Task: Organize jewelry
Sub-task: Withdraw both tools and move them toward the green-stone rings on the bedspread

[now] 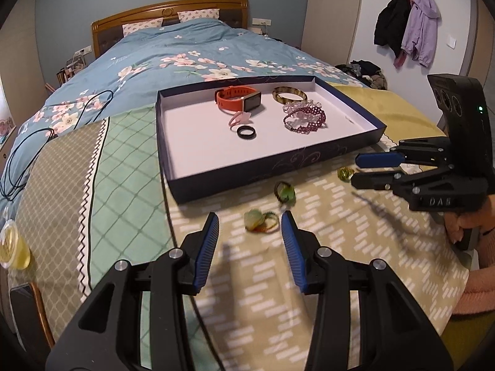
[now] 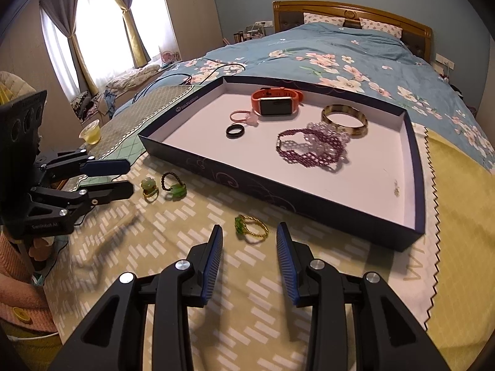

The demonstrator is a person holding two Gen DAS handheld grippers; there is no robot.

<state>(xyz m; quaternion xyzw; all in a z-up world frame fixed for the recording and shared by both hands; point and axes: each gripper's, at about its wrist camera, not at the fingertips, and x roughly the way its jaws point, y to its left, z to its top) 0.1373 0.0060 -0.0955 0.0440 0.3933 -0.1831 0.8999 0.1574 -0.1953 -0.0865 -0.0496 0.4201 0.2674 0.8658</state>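
Observation:
A dark blue tray with a white floor lies on the cloth. It holds an orange watch, a brown bangle, purple bead bracelets, a black ring and a pink ring. My left gripper is open, and a pale green stone ring lies on the cloth just past its tips. Beyond it sits a green ring. My right gripper is open too, its tips either side of a gold ring with a green stone.
A cup of yellow liquid stands at the cloth's left edge. A black cable trails over the flowered bedspread behind the tray. A hand in a pink sleeve holds the right gripper. Coats hang on the far wall.

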